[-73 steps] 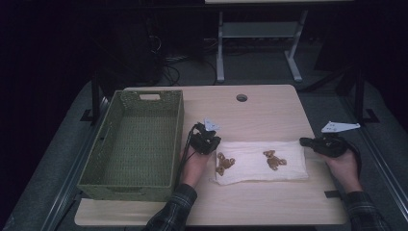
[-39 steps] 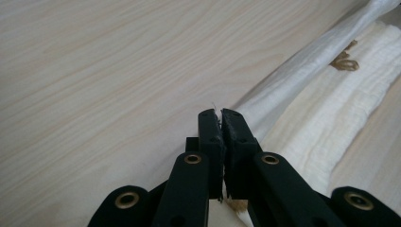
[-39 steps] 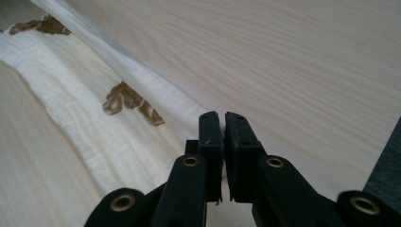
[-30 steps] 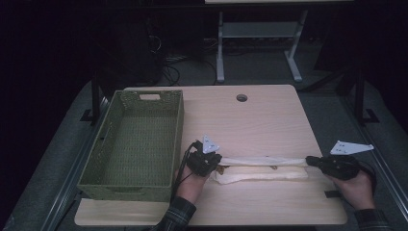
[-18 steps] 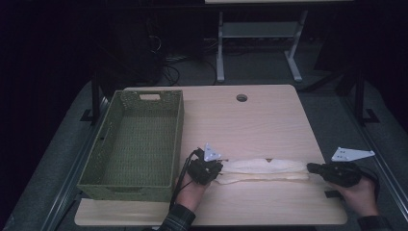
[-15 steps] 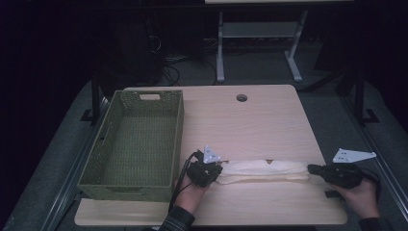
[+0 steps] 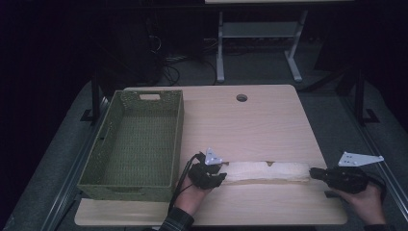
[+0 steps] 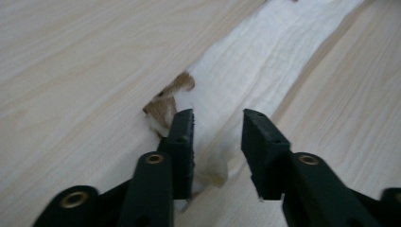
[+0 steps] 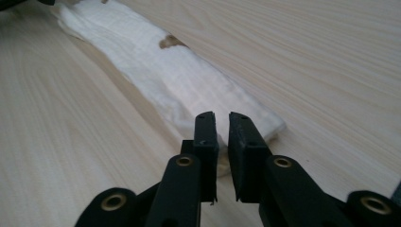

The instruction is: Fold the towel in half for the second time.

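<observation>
Left claw (image 8: 217,132) just opening (cloth (image 7: 267,171) between) | basket (image 7: 134,144) beside

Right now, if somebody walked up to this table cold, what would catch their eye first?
Probably the long white folded cloth stretched across the near part of the wooden table, with brown patches peeking from its far edge. The left tongs at its left end have just been opening, jaws apart around the cloth; the right tongs sit nearly closed at its right end. A large, empty green woven basket fills the table's left side.
</observation>
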Demonstrator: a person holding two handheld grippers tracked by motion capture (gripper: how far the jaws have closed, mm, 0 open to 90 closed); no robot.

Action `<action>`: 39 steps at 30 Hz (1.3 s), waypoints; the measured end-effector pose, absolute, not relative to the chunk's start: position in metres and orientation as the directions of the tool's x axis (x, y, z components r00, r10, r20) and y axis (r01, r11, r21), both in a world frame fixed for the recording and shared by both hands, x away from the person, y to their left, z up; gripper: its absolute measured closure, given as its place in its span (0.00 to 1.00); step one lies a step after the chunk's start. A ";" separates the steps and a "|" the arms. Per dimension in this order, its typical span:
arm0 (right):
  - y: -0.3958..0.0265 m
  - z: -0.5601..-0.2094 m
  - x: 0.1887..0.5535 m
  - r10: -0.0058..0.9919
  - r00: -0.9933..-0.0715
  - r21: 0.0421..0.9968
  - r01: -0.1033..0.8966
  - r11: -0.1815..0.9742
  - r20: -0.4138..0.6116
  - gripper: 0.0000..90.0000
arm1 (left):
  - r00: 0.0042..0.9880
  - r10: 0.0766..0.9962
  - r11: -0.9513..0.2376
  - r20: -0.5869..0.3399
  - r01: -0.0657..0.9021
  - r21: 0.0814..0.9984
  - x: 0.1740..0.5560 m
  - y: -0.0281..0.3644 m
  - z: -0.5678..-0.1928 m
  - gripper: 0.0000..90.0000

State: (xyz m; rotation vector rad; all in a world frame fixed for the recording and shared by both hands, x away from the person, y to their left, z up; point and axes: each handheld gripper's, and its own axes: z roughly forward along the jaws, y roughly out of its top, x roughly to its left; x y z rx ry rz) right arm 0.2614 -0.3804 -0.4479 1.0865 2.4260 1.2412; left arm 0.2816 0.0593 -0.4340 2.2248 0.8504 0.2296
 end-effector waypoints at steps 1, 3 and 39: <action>-0.378 -0.447 0.260 0.687 -0.713 0.770 0.515 0.377 0.141 0.94 | 0.770 0.632 -0.512 -0.087 0.500 0.699 0.283 0.060 -0.434 0.66; -0.374 -0.448 0.258 0.678 -0.719 0.762 0.524 0.381 0.155 0.95 | 0.770 0.631 -0.507 -0.093 0.500 0.702 0.284 0.061 -0.433 0.62; -0.358 -0.468 0.269 0.701 -0.703 0.692 0.566 0.449 0.121 1.00 | 0.780 0.619 -0.507 -0.093 0.488 0.710 0.300 0.057 -0.438 0.45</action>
